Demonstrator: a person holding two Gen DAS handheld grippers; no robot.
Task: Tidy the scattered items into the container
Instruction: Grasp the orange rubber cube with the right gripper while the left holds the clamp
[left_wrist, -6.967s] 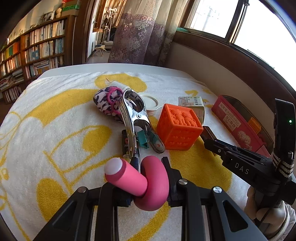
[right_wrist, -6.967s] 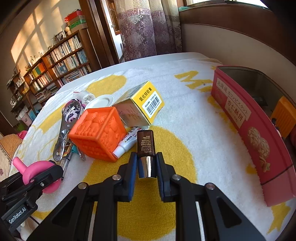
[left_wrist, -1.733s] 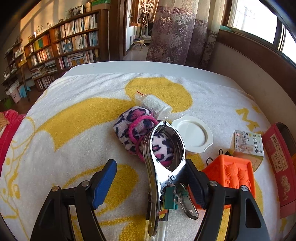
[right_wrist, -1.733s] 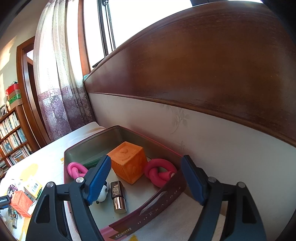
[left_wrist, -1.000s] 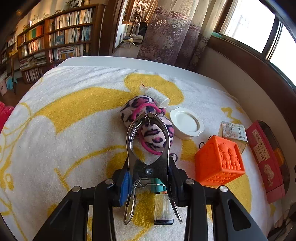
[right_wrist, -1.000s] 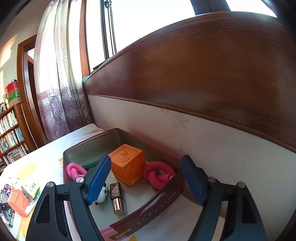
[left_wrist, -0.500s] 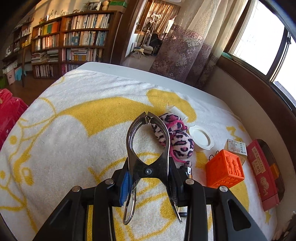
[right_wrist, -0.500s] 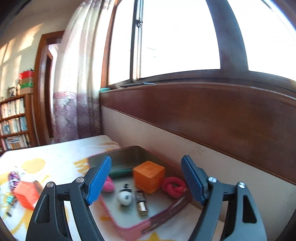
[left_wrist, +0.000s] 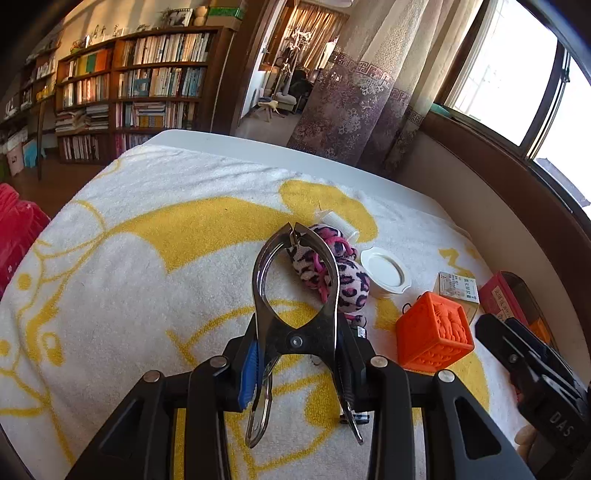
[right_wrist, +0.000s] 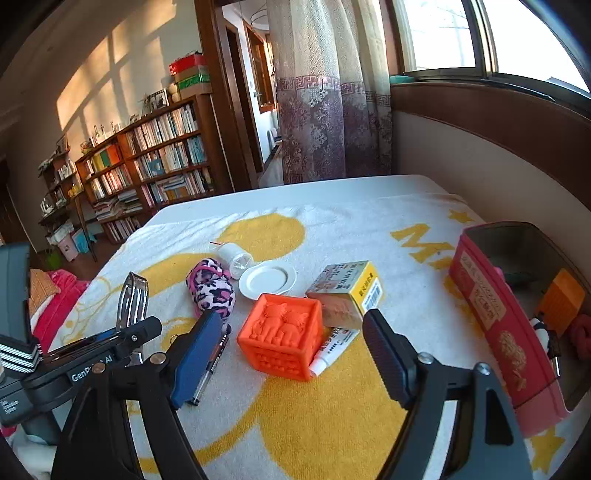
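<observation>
The left gripper (left_wrist: 297, 347) has its jaws closed on one large metal spring clamp (left_wrist: 295, 295), gripped at the pivot so the looped jaws of the clamp stick forward and the two handles trail back under the fingers; the clamp is held up off the yellow-and-white towel (left_wrist: 147, 258). The right gripper (right_wrist: 284, 354) holds nothing, its jaws spread wide, and it hovers above the towel facing the clutter. On the towel the right wrist view shows one orange embossed cube (right_wrist: 282, 336), one yellow-and-white carton (right_wrist: 345, 291) touching the cube's far side, one white tube (right_wrist: 332, 347) lying just beside the cube and partly under the carton, one white round lid (right_wrist: 267, 280), one leopard-print plush pouch (right_wrist: 214, 288) with a pink cord, one white spool (right_wrist: 234, 256) just behind the pouch, and one dark pen (right_wrist: 208, 365) by the blue finger pad. The container (right_wrist: 491, 306), a red-sided tin box, sits at the towel's right edge against the wall. Inside it one lighter orange cube (right_wrist: 561, 301) is plain to see, with a pink shape at the far end and a reddish one at the near end, plus a small black-and-white object; the rest of its contents are hidden by the wall of the box.
</observation>
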